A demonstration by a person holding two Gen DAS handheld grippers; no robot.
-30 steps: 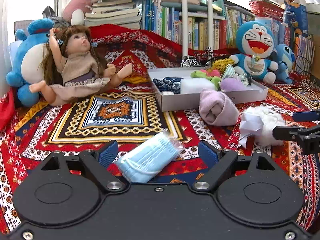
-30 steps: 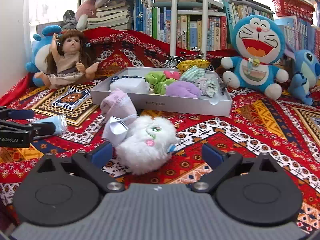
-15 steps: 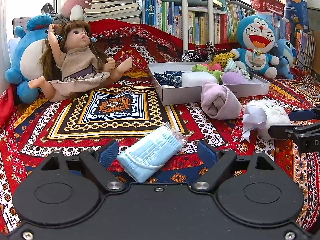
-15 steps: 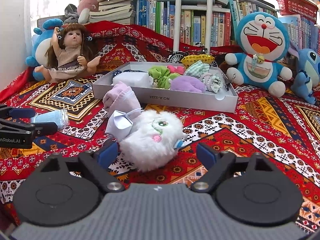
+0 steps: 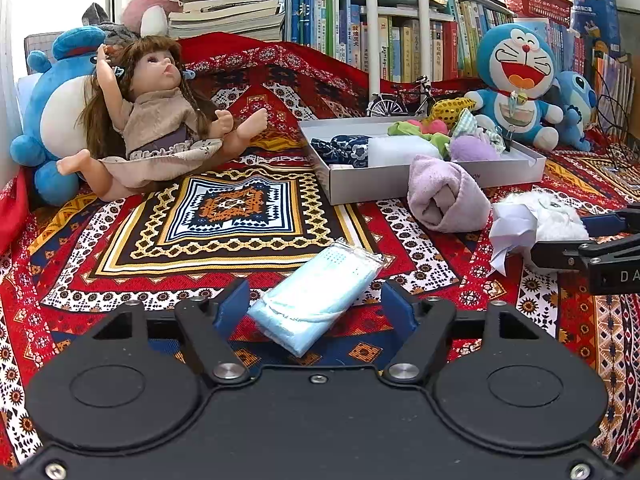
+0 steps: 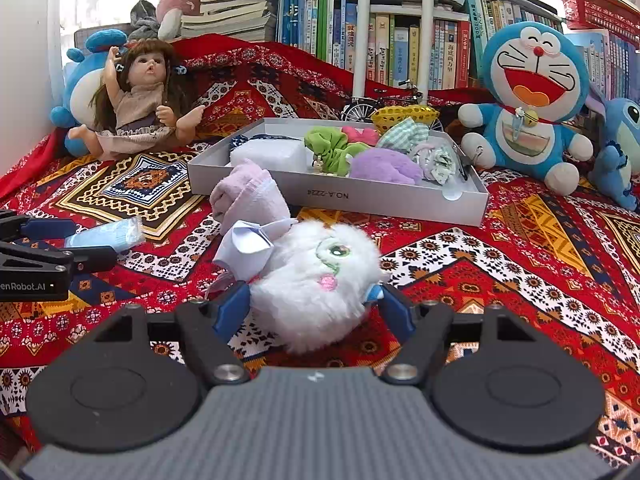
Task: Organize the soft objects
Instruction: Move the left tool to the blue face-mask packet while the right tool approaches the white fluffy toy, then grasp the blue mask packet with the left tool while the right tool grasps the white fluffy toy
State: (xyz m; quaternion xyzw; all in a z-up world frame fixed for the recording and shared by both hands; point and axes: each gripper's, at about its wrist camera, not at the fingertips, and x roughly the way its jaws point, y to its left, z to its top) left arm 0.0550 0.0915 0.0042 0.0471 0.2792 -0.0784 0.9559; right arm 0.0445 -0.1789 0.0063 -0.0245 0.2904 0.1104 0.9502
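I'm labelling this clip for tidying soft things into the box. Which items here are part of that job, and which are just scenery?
In the job:
- blue mask pack, between the closing left gripper
- white fluffy toy, between the closing right gripper
- pink towel roll
- grey box

Just lying about:
- doll
- Doraemon plush
- books
- model bicycle

Mask packet lies left of the fluffy toy; rolled towel between toy and box behind
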